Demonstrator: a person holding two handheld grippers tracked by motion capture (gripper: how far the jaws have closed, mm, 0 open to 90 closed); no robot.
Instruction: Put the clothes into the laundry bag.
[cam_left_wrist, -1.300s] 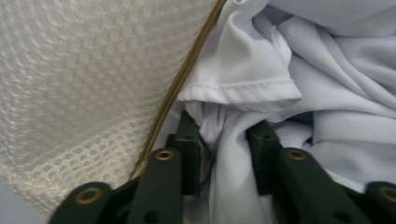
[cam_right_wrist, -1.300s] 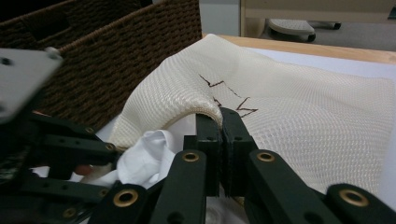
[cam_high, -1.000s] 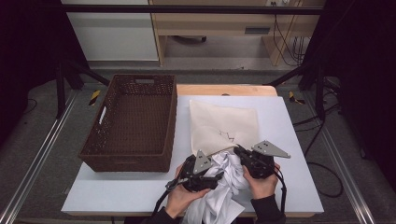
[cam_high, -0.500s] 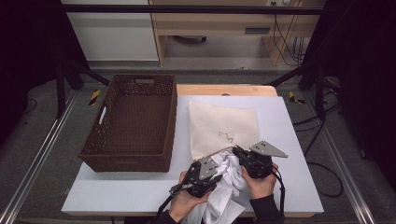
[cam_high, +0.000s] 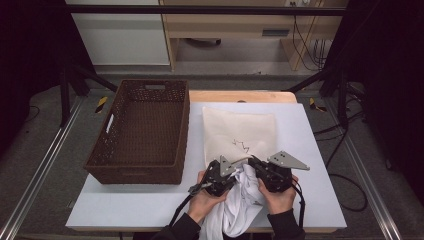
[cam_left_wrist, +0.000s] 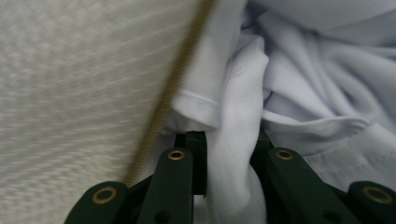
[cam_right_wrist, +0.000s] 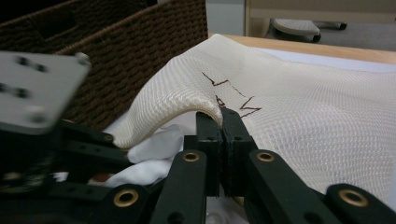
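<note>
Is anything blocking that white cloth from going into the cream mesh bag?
Nothing visible does. The right hand-held gripper lifts the mesh bag edge, and the left hand-held gripper grips the white cloth right at it.

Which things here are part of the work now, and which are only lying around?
In use:
- white garment, gripped by the left gripper
- cream mesh bag, its edge pinched by the right gripper

Lying about:
- brown wicker basket, untouched on the table
- cables on the floor
</note>
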